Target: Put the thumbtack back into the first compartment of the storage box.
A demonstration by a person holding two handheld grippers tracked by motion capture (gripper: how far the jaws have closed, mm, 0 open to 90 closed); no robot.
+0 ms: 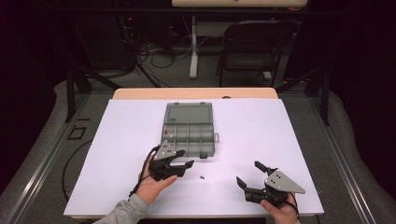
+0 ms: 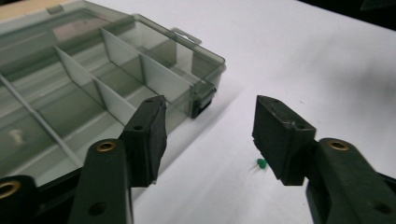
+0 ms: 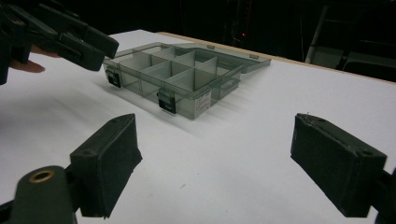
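Observation:
A clear grey compartment box (image 1: pixel 196 140) lies open on the white table sheet (image 1: pixel 116 140), its lid (image 1: pixel 188 113) folded back flat. My left gripper (image 1: pixel 185 168) hovers just in front of the box's near edge, open, with nothing between its pads. In the left gripper view the left gripper (image 2: pixel 210 135) has a tiny green screw (image 2: pixel 261 163) lying on the sheet close beside its right-hand jaw, the box (image 2: pixel 93 74) behind. The same screw (image 1: pixel 201 177) is a speck right of that gripper. My right gripper (image 1: pixel 248 173) rests open and empty at the front right.
A small white part (image 2: pixel 16 135) lies in one compartment; a red bit (image 1: pixel 165 132) shows at the box's left edge. In the right gripper view the right gripper (image 3: pixel 215 158) faces the box (image 3: pixel 173 74) and the left gripper (image 3: pixel 70 37). A folding chair (image 1: pixel 252 46) stands beyond the table.

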